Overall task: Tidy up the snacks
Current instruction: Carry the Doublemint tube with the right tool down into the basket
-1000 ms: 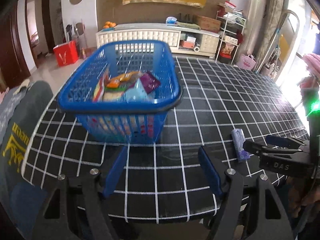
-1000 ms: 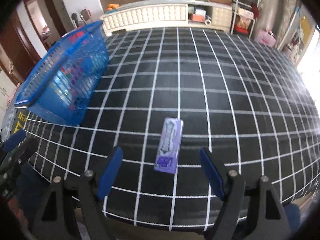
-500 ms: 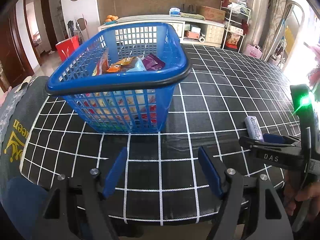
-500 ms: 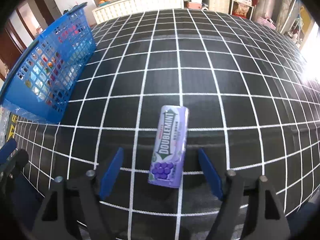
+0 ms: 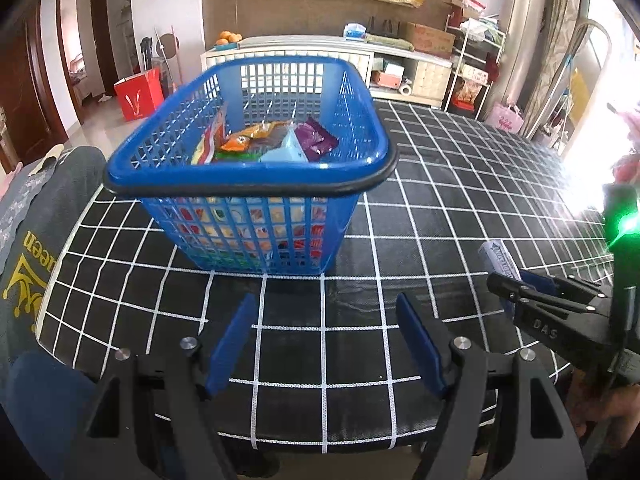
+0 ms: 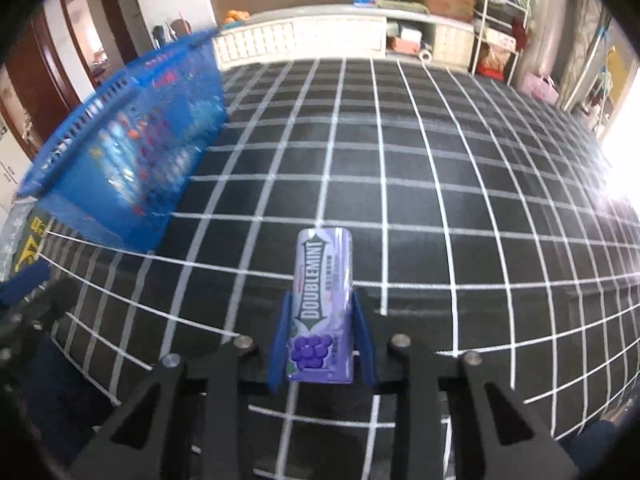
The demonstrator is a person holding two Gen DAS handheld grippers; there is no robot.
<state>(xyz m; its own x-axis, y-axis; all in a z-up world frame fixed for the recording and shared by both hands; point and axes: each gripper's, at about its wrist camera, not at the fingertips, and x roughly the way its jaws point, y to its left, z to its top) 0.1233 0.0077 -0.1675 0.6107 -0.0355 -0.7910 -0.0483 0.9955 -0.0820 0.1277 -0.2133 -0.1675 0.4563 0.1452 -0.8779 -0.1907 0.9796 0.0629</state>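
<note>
A purple Doublemint gum pack [image 6: 322, 304] sits lengthwise between the blue fingers of my right gripper [image 6: 322, 320], which is shut on it just above the black checked tablecloth [image 6: 420, 168]. The left wrist view shows the same gum pack [image 5: 500, 262] sticking out of the right gripper [image 5: 516, 292] at the right. My left gripper [image 5: 326, 330] hangs open over the cloth, a short way in front of the blue basket [image 5: 248, 184]. Several snack packets [image 5: 276, 142] lie in the basket. In the right wrist view the basket [image 6: 120, 152] stands to the left, blurred.
A white low cabinet [image 5: 320, 60] and a cluttered shelf rack [image 5: 472, 64] stand behind the table. A dark garment with yellow print [image 5: 28, 248] lies at the table's left edge. A hand [image 5: 596, 408] holds the right gripper's handle.
My right gripper has closed on the gum pack, which lay between its open fingers half a second ago. The left gripper shifted slightly and stays open.
</note>
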